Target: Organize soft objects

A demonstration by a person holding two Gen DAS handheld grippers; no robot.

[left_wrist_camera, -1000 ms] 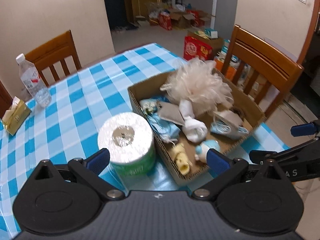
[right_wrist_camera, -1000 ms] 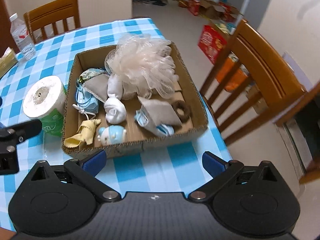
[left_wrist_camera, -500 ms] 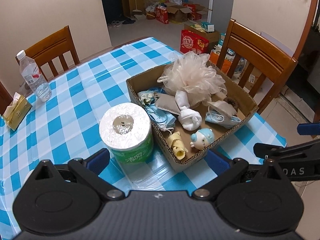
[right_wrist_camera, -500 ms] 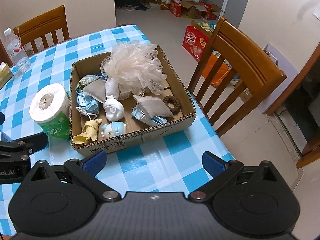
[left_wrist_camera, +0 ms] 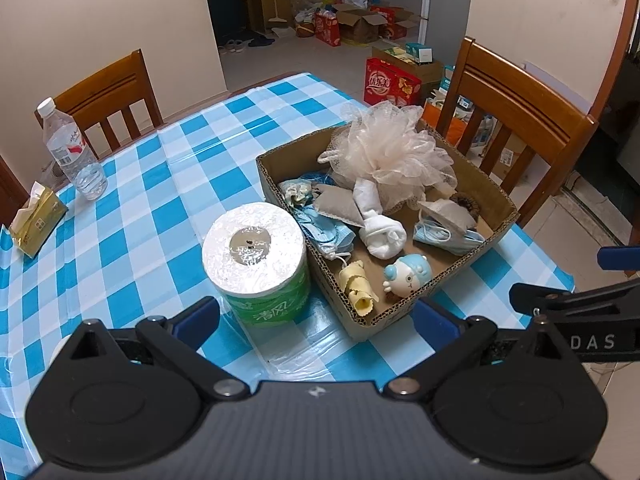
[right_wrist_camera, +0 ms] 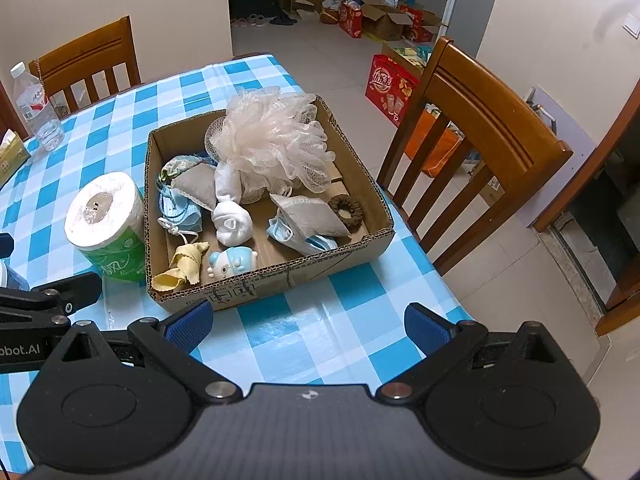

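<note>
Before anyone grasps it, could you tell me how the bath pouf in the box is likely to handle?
The bath pouf looks like airy gathered mesh, so probably very light and squashy. Its loose ruffles drape over the white sock, so it may snag and drag that along.

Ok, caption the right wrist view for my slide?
Open right gripper facing a cardboard box of soft items, toilet paper roll beside it.

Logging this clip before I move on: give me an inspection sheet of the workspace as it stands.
Surface: table, blue-white checked cloth.
Job's things: cardboard box holding bath pouf, rolled white sock, face masks, scrunchie, yellow cloth, small toy; toilet roll beside the box.
Clutter: water bottle, tissue pack.
Tongs: left tongs and right tongs open, empty.
Cables: nothing seen.
Surroundings: wooden chairs, boxes on floor.
</note>
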